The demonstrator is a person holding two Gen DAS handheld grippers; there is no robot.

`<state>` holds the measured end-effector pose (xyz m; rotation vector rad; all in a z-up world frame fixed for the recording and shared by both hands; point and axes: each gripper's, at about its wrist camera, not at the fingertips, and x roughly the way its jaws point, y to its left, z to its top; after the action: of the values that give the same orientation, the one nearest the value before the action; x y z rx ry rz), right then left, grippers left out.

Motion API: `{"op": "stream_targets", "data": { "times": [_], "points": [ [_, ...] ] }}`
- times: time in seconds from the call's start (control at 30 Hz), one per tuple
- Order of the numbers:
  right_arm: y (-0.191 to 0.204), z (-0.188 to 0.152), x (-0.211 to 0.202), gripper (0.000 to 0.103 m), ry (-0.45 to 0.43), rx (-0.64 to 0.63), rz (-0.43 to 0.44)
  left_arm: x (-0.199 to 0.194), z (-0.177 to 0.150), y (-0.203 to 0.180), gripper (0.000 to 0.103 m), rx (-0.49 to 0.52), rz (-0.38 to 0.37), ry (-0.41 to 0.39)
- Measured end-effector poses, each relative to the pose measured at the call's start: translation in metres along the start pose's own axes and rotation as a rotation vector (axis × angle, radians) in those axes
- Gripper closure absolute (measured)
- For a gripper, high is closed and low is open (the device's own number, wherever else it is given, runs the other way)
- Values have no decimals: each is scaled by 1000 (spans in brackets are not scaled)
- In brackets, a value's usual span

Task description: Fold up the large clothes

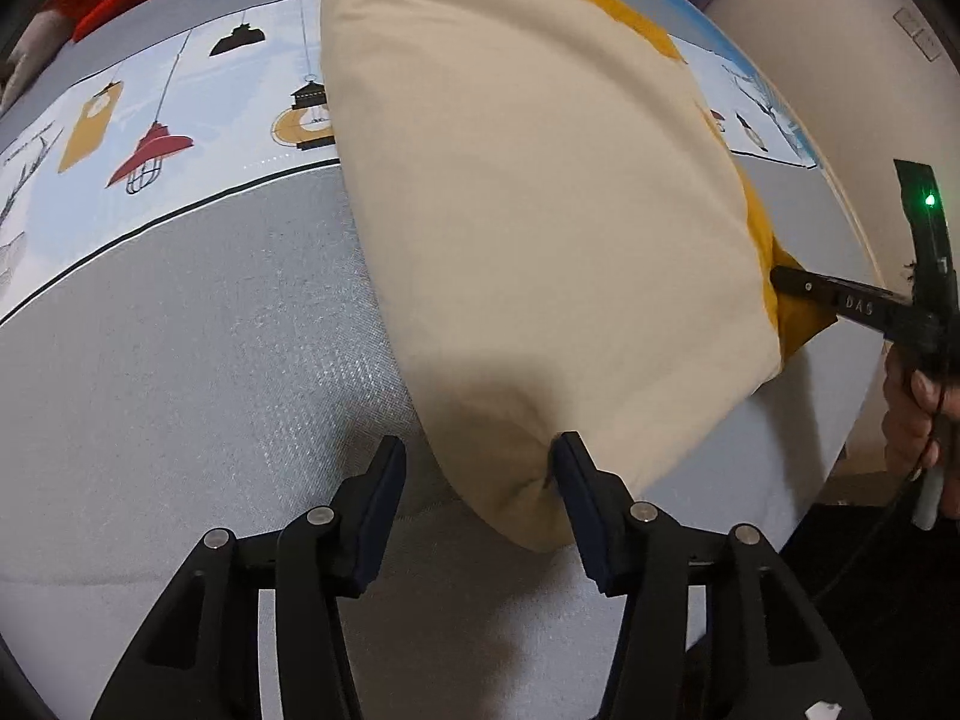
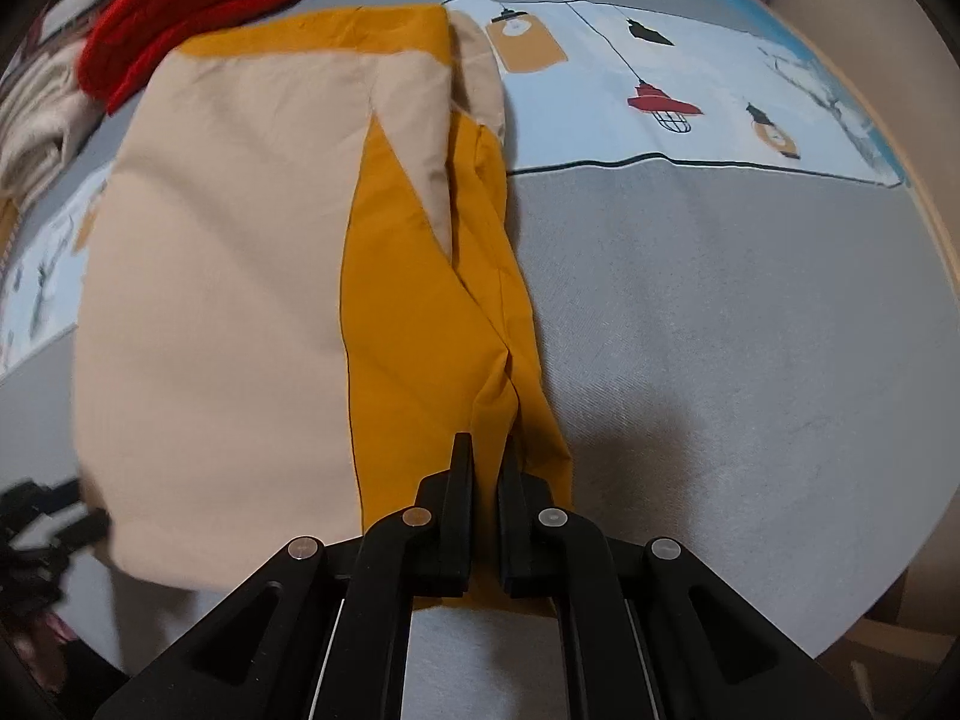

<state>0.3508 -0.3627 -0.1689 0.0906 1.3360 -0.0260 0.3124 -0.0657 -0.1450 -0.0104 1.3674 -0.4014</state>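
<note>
A large beige and mustard-yellow garment (image 1: 540, 228) lies partly folded on a grey bed cover (image 1: 210, 360). My left gripper (image 1: 477, 450) is open, its jaws wide apart, with the beige near corner of the garment lying between them. My right gripper (image 2: 486, 450) is shut on the mustard-yellow edge of the same garment (image 2: 420, 330). The right gripper also shows in the left wrist view (image 1: 780, 276) at the garment's far right edge, held by a hand (image 1: 918, 414).
The grey cover (image 2: 720, 330) has a light blue band printed with hanging lamps (image 1: 150, 144). A red knitted item (image 2: 198, 6) and a cream garment (image 2: 36, 120) lie at the far left. The bed edge runs along the right, with a beige wall (image 1: 840, 30) beyond.
</note>
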Motion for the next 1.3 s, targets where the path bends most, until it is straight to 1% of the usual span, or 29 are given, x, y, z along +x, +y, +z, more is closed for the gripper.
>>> {"op": "stream_targets", "data": {
  "times": [0.03,0.07,0.1,0.13,0.17,0.23,0.27,0.3,0.33,0.37,0.4,0.43,0.5,0.53,0.57,0.6,0.67,0.73,0.77,0.8,0.83,0.87,0.93,1.0,1.07,1.13,1.2,1.3],
  "points": [
    [2,-1,-2,96,-3,-8,0,-3,-1,0,54,2,-2,2],
    [5,-2,-3,95,-8,-22,3,-7,0,1,54,-1,-24,2],
    [7,-2,-5,91,-17,-43,3,-12,3,4,54,-19,-52,-11],
    [7,-3,-5,85,-23,-51,-5,-16,5,8,54,-40,-67,-27],
    [4,-3,-5,76,-32,-51,-13,-22,9,18,52,-101,-93,-67],
    [-5,-4,-4,68,-31,-11,9,-25,16,38,41,-231,-149,-120],
    [-11,-4,-1,65,-21,21,36,-23,19,46,39,-290,-177,-137],
    [-16,-3,3,63,-7,52,64,-18,22,57,38,-366,-216,-151],
    [-19,-4,7,59,7,74,82,-12,24,64,37,-408,-237,-151],
    [-21,-4,9,56,21,92,94,0,26,74,37,-472,-266,-139],
    [-24,-4,14,54,36,117,111,11,28,79,37,-508,-282,-125],
    [-25,-4,17,54,40,128,120,18,33,82,32,-530,-298,-119],
    [-28,-4,23,53,55,152,142,37,39,91,22,-593,-370,-130],
    [-30,-4,24,53,59,160,154,43,41,93,22,-612,-395,-132],
    [-31,-3,25,53,62,165,164,53,44,95,22,-642,-450,-135],
    [-32,-3,27,53,66,168,172,57,46,95,22,-650,-482,-138],
    [-35,0,30,53,71,162,179,66,53,89,22,-629,-529,-147],
    [-31,1,32,54,69,133,176,70,58,82,22,-596,-525,-160],
    [-30,2,33,58,68,118,174,71,60,78,23,-578,-512,-169],
    [-28,1,33,63,70,117,191,68,61,76,31,-566,-496,-175],
    [-29,3,35,72,71,121,207,65,62,76,40,-559,-480,-178],
    [-29,4,34,80,66,127,228,60,64,74,44,-549,-459,-183],
    [-25,6,32,86,54,117,234,48,67,68,56,-524,-441,-200],
    [-22,8,31,87,54,125,249,32,70,64,60,-486,-424,-228],
    [-20,9,30,89,60,153,276,15,71,60,61,-447,-403,-248],
    [-13,5,26,89,52,165,299,3,72,62,61,-429,-383,-260],
    [-1,7,21,89,27,142,322,-6,70,68,61,-429,-360,-270],
    [24,10,14,90,-1,100,356,-19,64,88,62,-451,-317,-279]
  ]
}}
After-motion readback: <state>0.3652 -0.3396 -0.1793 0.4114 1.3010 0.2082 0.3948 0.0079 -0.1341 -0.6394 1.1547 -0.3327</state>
